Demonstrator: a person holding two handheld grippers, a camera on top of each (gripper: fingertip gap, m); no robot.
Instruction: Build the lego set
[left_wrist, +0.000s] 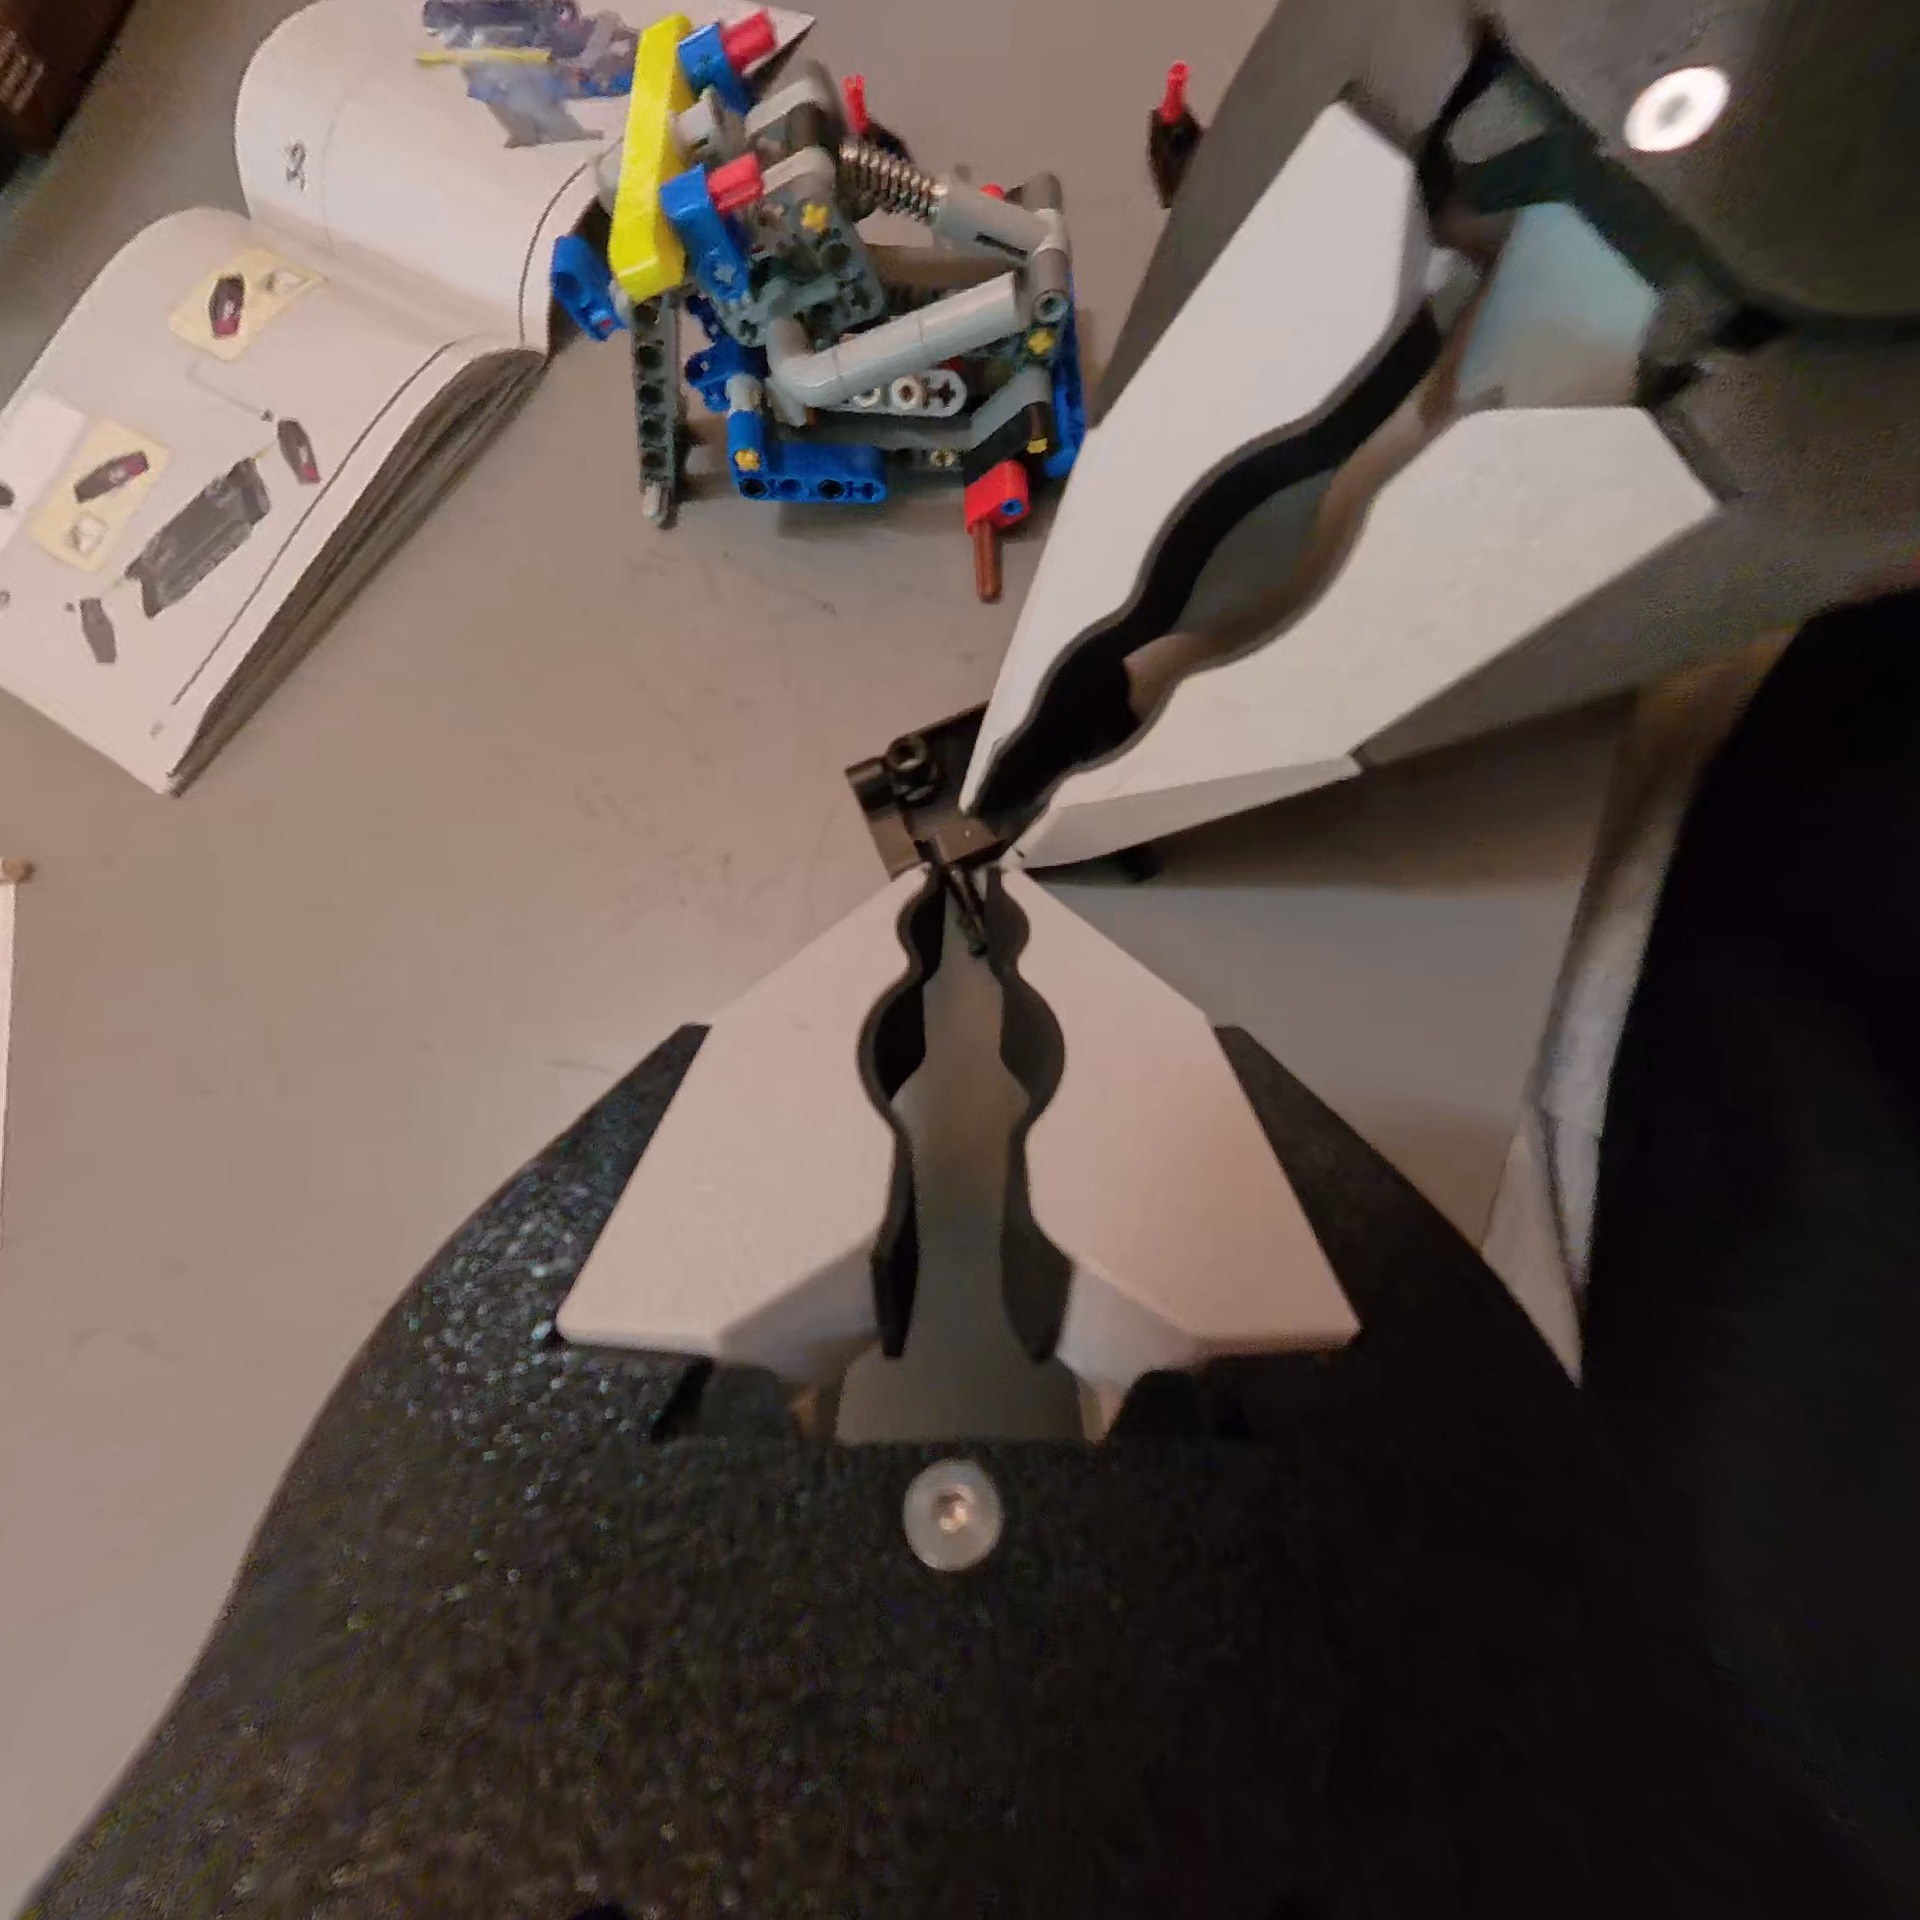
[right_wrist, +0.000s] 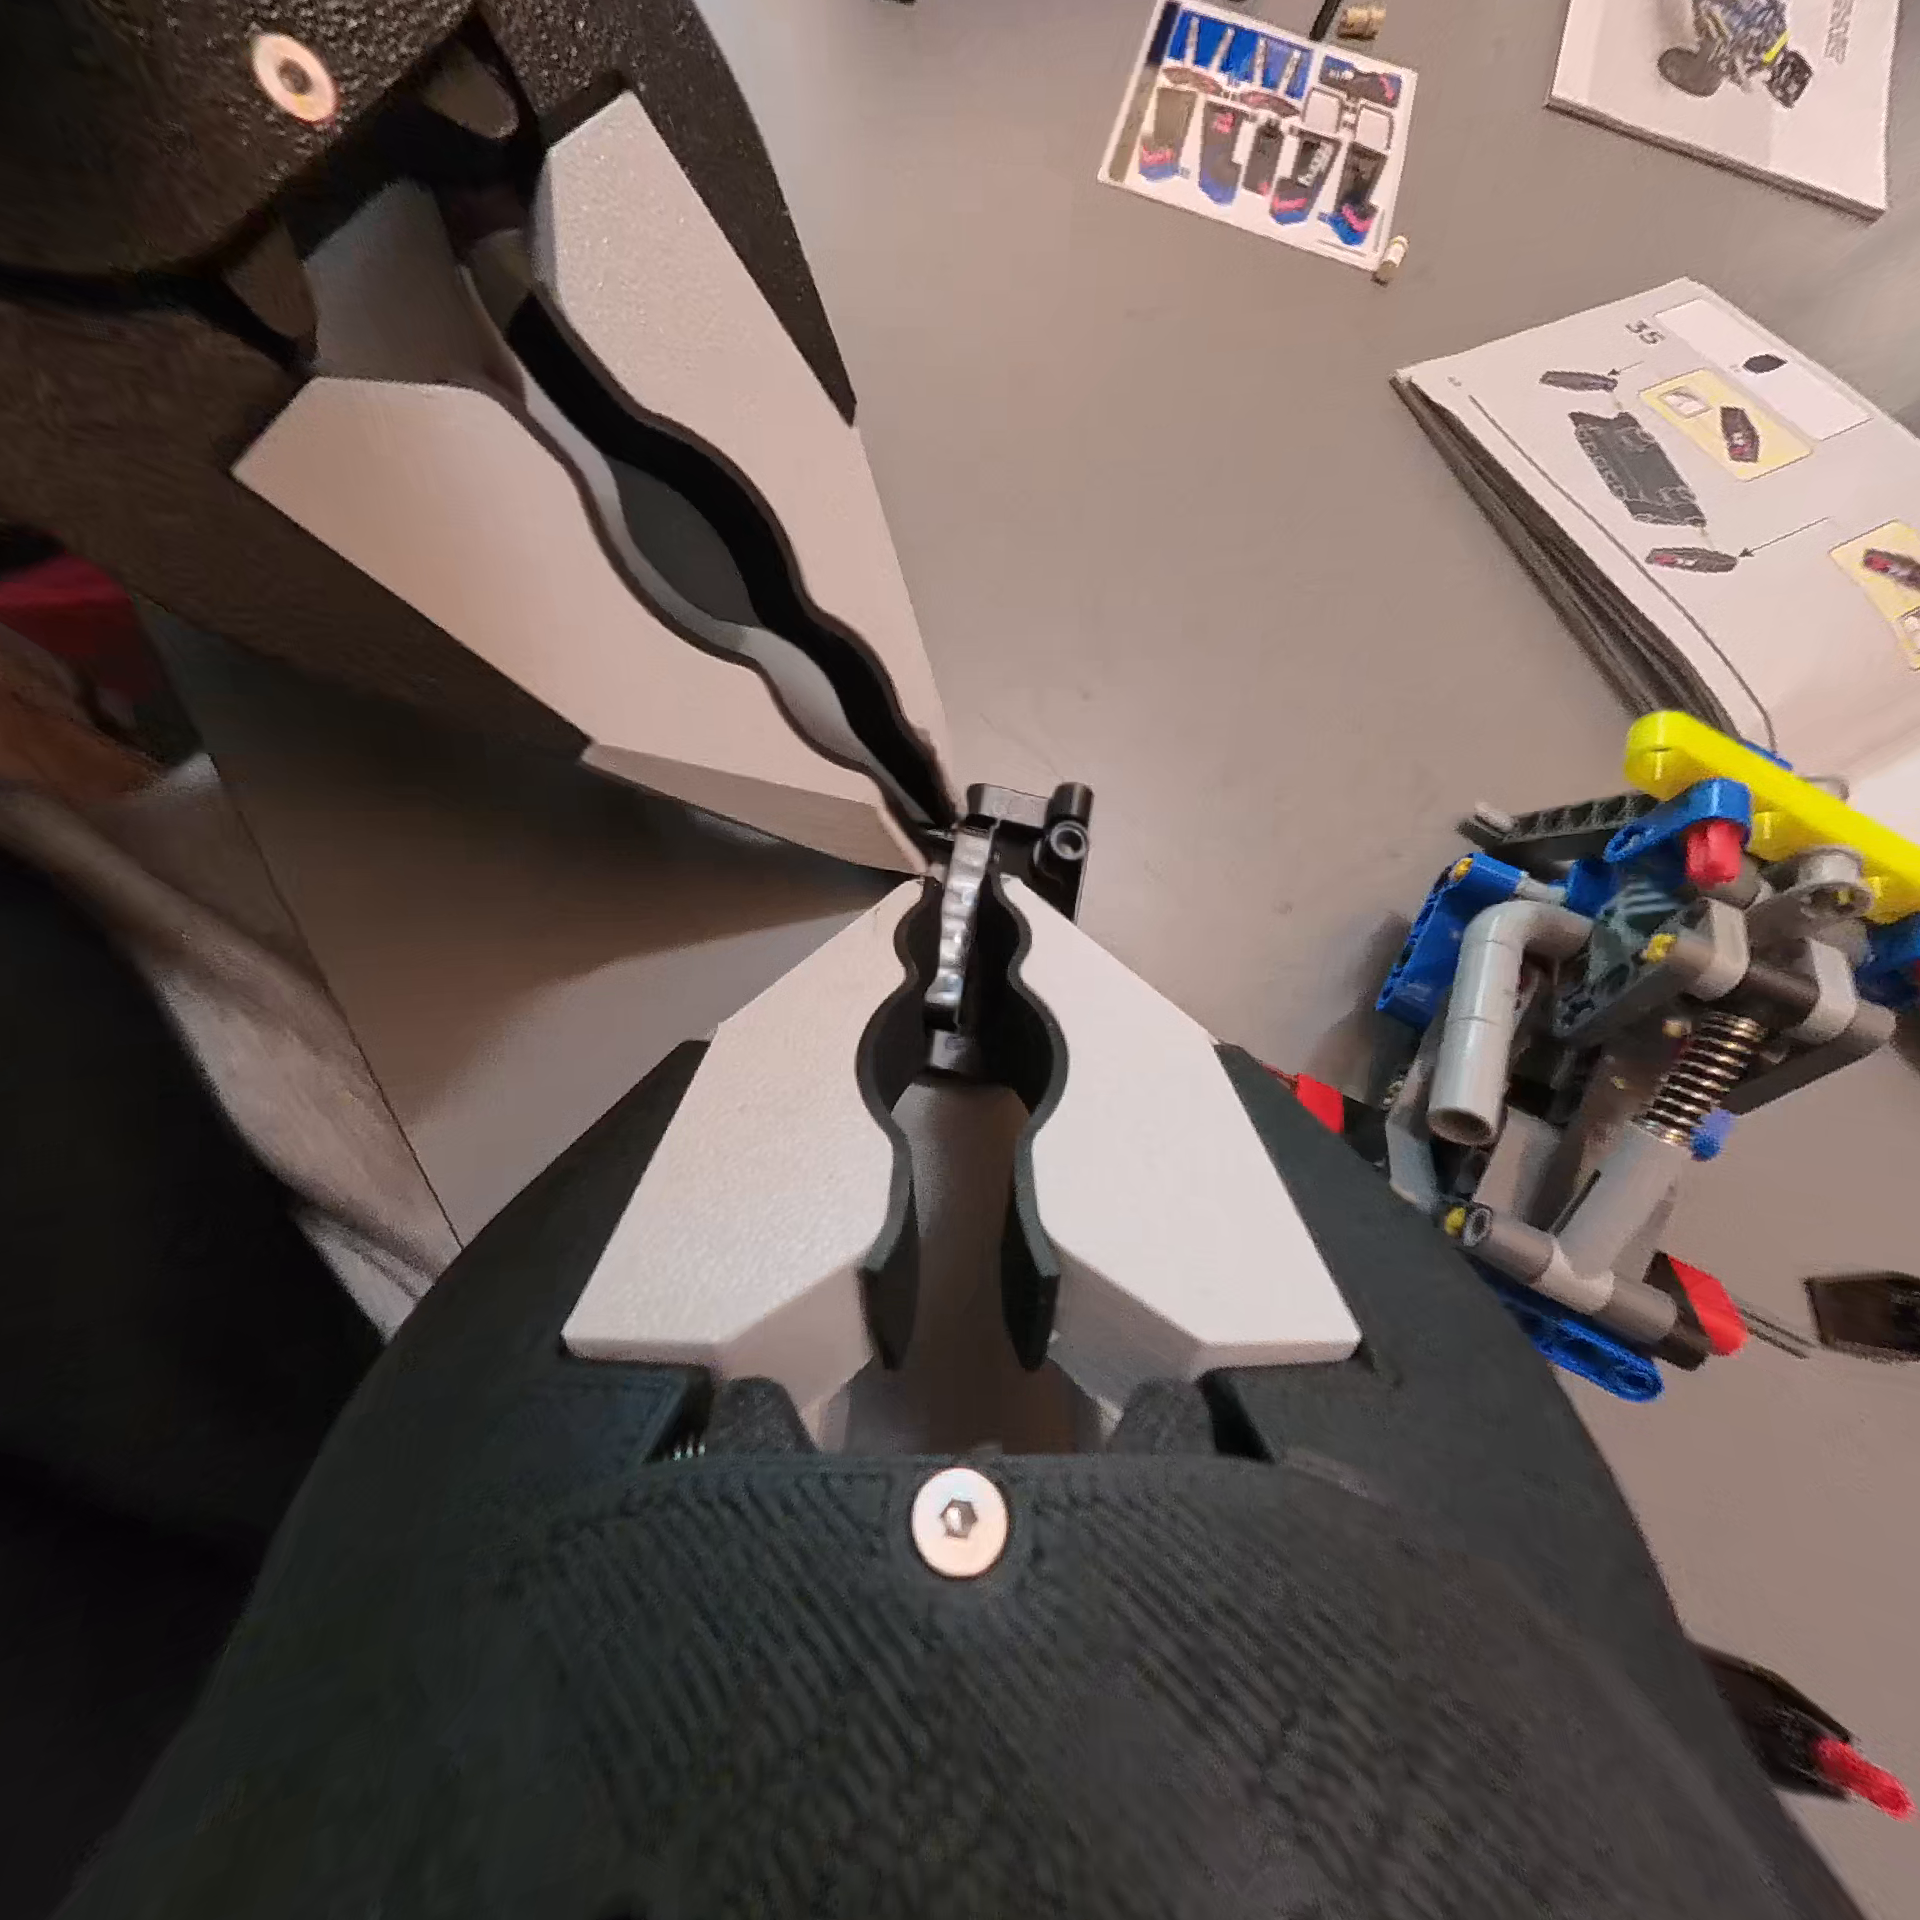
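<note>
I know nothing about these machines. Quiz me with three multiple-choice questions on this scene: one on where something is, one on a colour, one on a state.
1. Where is the open booklet in the left wrist view?
A. left of the brick model
B. under the grippers
C. on top of the model

2. What colour is the model's long flat beam?
A. green
B. yellow
C. orange

3. The right gripper is:
A. wide open
B. lying on the table
C. closed on a black part

Answers: 1 A, it lies left of the model. 2 B, bright yellow. 3 C, its fingers pinch the part.
</note>
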